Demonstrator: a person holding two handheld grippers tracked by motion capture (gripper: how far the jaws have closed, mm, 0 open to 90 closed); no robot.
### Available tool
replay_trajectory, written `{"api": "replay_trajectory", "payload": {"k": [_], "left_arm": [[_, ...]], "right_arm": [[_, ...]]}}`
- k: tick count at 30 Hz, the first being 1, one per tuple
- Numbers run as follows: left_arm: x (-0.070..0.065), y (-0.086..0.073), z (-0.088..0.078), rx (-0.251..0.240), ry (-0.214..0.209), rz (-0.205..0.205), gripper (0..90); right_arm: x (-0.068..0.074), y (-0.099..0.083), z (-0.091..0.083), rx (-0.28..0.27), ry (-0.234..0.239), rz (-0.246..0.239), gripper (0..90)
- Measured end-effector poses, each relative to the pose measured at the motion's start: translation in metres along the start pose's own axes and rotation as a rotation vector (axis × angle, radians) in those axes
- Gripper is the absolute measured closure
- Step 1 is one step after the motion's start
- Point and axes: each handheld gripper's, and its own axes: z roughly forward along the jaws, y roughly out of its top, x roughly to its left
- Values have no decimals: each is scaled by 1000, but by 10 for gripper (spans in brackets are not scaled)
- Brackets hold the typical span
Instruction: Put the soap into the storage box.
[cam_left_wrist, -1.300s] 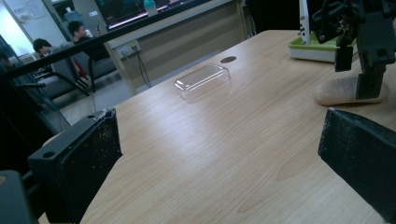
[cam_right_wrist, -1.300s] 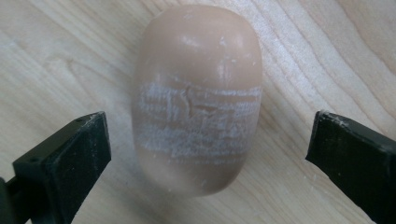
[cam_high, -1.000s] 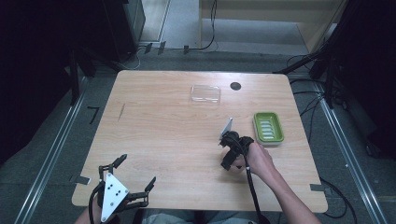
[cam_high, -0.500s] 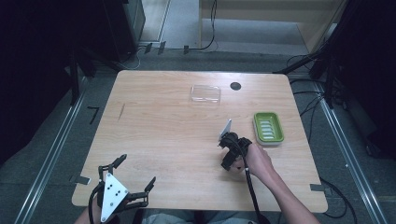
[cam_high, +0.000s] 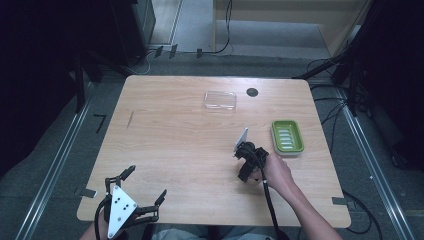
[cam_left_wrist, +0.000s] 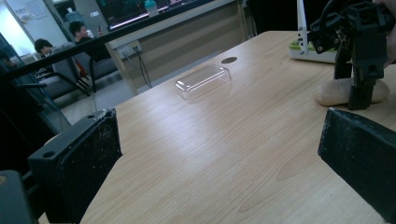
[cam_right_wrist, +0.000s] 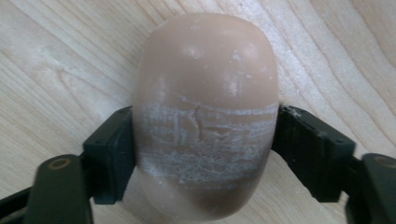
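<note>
Right gripper (cam_high: 245, 172) points down at the table (cam_high: 175, 135), right of centre, its 2 jaws pressed against both sides of a tan bar of soap (cam_right_wrist: 205, 116) that lies on the wood. Green soap dish (cam_high: 287, 136) sits just beyond, near the right edge. Clear plastic lid (cam_high: 220, 100) lies near the far edge beside a dark round hole (cam_high: 252, 92). Left gripper (cam_high: 145, 195) rests at the near left corner, jaws spread wide, holding nothing. Wide bare wood between the 2 grippers.
</note>
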Motion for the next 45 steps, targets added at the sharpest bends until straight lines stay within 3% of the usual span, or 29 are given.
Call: {"api": "replay_trajectory", "payload": {"k": [6,26,45], "left_arm": [[0,0,0,-1,0,-1,0],[0,0,0,-2,1,-6,0],[0,0,0,2,0,0,0]], "right_arm": [[1,-1,-2,-11,-1,0,329],[-1,-2,-3,-2,0,-38,338],[-9,-6,-29,-10,-11,-77,338]]}}
